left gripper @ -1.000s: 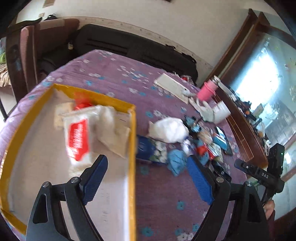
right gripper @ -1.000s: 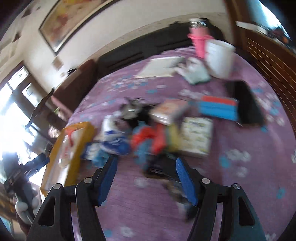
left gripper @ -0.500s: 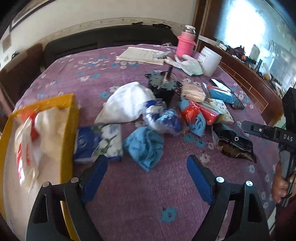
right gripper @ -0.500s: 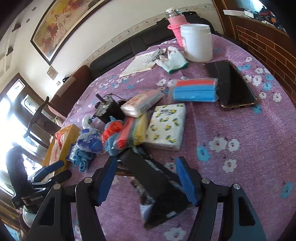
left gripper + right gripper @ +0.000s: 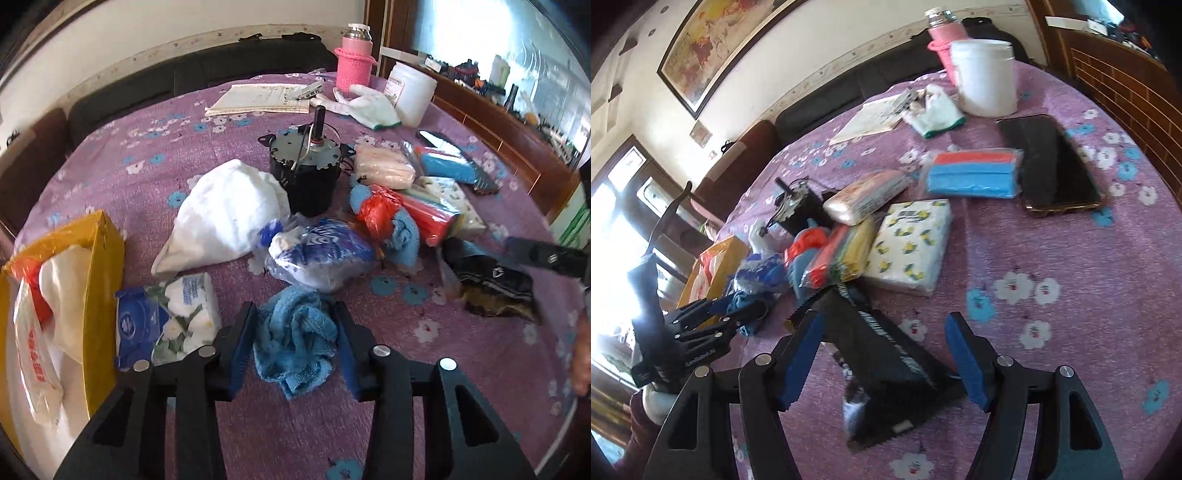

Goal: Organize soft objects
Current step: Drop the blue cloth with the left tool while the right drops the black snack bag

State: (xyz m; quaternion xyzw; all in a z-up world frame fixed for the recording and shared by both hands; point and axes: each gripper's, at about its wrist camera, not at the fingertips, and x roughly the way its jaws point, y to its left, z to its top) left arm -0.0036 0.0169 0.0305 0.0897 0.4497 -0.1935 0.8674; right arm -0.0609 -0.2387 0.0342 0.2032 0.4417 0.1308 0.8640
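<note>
two grippers over a round counter in purple flowered cloth. left gripper angled down, fingers closing around a crumpled blue terry cloth, pads at its sides; firm pinch hard to confirm. crowding it: blue-and-white tissue pack at its left, crinkly plastic bag with blue print just behind, yellow box holding soft whites at the counter's left edge, partly cut off. right gripper fingers spread, straddling a black foil pouch, pads apart from it. pouch's near end blurred. black motor stands upright mid-pile, hard among soft packs.
</note>
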